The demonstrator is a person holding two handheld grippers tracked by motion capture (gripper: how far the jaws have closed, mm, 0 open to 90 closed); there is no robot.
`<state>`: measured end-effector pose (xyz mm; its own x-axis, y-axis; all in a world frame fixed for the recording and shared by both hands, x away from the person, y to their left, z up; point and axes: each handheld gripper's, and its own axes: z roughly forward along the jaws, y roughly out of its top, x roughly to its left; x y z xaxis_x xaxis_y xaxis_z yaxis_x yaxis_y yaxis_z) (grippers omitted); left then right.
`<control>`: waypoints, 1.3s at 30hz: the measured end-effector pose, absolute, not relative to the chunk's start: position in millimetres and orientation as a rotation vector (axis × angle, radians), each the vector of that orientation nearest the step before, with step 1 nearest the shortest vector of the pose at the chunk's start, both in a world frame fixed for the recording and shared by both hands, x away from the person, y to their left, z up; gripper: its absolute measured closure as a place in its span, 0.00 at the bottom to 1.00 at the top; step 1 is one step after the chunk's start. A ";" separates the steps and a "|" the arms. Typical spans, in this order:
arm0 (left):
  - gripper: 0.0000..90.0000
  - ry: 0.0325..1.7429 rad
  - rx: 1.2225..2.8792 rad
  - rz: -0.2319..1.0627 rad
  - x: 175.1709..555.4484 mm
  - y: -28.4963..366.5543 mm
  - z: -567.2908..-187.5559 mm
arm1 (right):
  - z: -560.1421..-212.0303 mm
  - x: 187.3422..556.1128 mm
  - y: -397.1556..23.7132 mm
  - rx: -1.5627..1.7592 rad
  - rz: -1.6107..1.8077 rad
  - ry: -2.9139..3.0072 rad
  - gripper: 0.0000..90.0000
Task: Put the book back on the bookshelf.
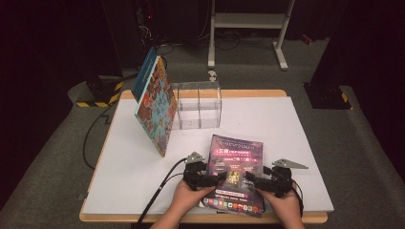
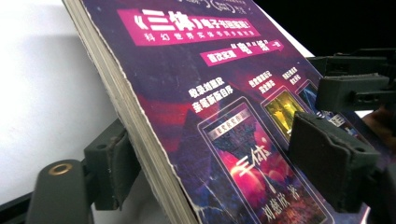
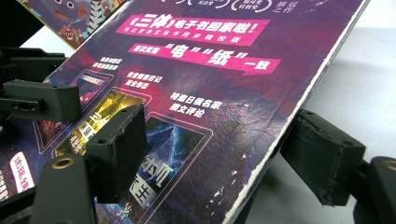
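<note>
Purple book lies flat at near table edge, long axis running away from me. My left gripper straddles left edge, right gripper right edge; both jaws apart, pads not pressing. Both equally near.

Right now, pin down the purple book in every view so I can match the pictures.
High view: purple book lies at the table's near edge, between both claws.
Left gripper view: it runs centre frame, page edge at left.
Right gripper view: it spans the centre, page edge at right.
Shared landmark: the pink banner with white lettering.
</note>
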<state>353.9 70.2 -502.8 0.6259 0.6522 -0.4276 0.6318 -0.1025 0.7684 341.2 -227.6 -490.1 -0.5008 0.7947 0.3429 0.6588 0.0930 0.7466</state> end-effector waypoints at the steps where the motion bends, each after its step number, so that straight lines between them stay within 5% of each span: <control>1: 0.26 1.038 1.783 0.025 351.8 70.0 -501.1 | -489.8 341.2 -227.5 1.483 1.371 2.210 0.26; 12: 0.57 0.967 1.846 0.124 343.0 80.7 -486.6 | -483.8 338.5 -232.0 1.446 1.365 2.230 0.43; 20: 0.72 0.906 1.865 0.176 337.4 83.2 -478.1 | -472.2 336.5 -232.5 1.399 1.372 2.228 0.75; 39: 0.79 0.893 1.792 0.371 326.8 136.5 -453.3 | -425.2 338.9 -173.1 1.203 1.412 2.209 0.81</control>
<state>326.8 136.5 -453.3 0.6733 0.7219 -0.1598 0.3961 -0.1698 0.9024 338.9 -173.1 -425.2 -0.6250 0.7528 0.2066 0.5036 0.1866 0.8436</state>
